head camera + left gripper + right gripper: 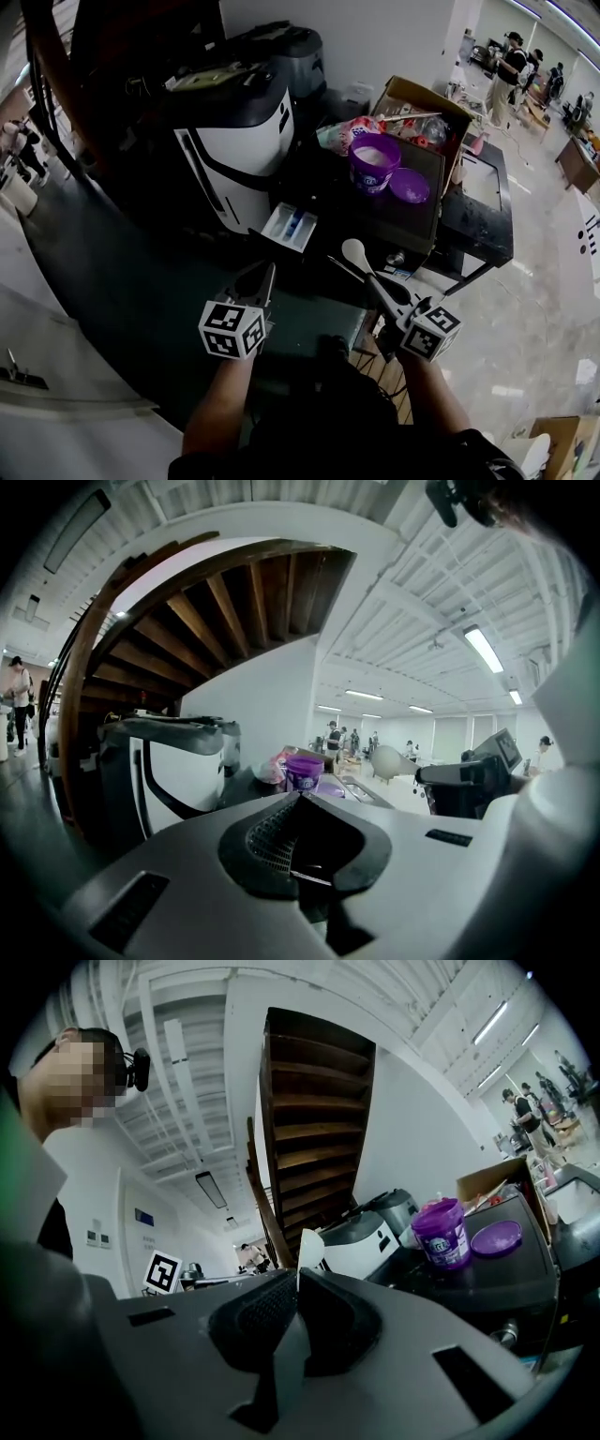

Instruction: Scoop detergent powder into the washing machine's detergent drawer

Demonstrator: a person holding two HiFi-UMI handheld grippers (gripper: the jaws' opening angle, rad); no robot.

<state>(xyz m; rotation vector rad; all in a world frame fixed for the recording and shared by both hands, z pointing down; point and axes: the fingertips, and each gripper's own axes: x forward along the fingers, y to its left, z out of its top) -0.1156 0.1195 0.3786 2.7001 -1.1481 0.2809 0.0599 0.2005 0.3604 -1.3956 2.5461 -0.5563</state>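
White-and-black washing machine stands left of a dark desk; brown cardboard box at the desk's back. On the desk: open purple plastic tub of white detergent powder, its round purple lid just beside. White detergent drawer is pulled out, low on the machine front. Right gripper, fingers clamped on a white plastic spoon by its handle end, is well short of the tub. Left gripper: fingers pressed together, empty. Risks: the spoon may swivel in so small a grip and spill; the unsteadied tub may slide or tip; powder may miss the narrow drawer. Drawer compartments too small to read; spoon bowl's load unclear.
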